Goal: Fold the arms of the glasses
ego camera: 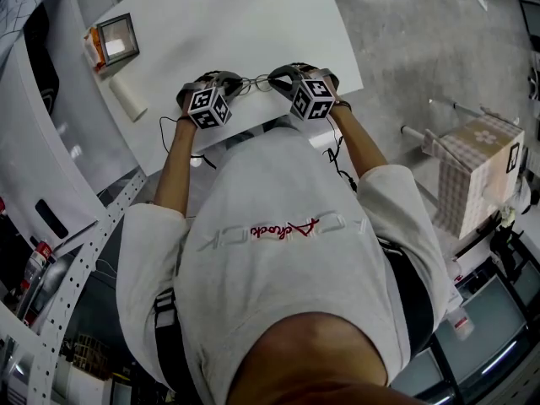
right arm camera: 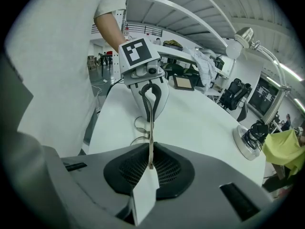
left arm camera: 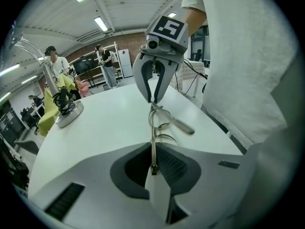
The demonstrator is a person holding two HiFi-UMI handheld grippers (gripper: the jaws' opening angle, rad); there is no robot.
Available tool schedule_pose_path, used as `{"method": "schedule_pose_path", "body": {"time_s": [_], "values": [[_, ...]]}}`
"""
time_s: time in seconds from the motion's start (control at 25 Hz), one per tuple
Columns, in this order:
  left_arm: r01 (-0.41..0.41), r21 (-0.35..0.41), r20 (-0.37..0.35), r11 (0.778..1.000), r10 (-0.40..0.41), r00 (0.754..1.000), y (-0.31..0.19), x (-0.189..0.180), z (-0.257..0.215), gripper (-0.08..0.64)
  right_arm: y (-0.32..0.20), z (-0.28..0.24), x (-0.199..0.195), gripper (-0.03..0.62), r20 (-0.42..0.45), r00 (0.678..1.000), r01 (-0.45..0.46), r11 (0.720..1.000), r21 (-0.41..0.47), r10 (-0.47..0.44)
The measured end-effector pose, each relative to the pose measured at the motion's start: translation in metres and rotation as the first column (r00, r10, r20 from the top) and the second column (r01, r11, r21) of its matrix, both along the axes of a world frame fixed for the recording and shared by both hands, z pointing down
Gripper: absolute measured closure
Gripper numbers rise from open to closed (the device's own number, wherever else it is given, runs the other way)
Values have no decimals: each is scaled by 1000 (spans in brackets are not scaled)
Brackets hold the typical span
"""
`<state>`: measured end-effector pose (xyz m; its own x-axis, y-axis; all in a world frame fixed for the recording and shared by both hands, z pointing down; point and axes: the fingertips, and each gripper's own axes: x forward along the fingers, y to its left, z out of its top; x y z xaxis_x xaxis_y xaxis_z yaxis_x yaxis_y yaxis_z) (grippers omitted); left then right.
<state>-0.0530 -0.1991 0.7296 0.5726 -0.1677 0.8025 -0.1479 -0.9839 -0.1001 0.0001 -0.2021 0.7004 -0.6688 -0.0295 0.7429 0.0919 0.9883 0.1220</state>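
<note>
Pinching from both sides now: the left gripper [left arm camera: 153, 168] has its jaws closed tight on a thin metal end of the glasses [left arm camera: 160, 124], and the right gripper [right arm camera: 150, 165] is clamped just as narrowly on the opposite end. The grippers face each other, tips close, with the frame strung in a line between them. From the head view the glasses sit between the two marker cubes, over the near edge of the white table [ego camera: 253, 24], right in front of the person's chest. The lens rims show as thin loops between the tips, and the left gripper view catches one arm [left arm camera: 182, 125] sticking out sideways toward the person. Whether the frame touches the tabletop I cannot tell. Farther back on the table, well apart from the action, stands a round lamp base [left arm camera: 66, 116].
</note>
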Motion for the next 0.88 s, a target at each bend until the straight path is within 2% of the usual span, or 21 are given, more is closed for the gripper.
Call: {"method": "schedule_pose_path", "body": {"time_s": [0.44,0.64,0.88], "values": [[20,0,-49,1000,-20,999,-2,-5,-5,497,-2,10,-5,559,-24,1000,17,997,-71,-18],[122,12,-69,992,-121,990,-2,-29,-15,471,-2,13,-6,560,-51,998,24,997,-72,-28],[265,29,-115,964,-260,959,-4,-59,-29,469,-1,20,-6,561,-101,994,47,998,-44,-51]]}}
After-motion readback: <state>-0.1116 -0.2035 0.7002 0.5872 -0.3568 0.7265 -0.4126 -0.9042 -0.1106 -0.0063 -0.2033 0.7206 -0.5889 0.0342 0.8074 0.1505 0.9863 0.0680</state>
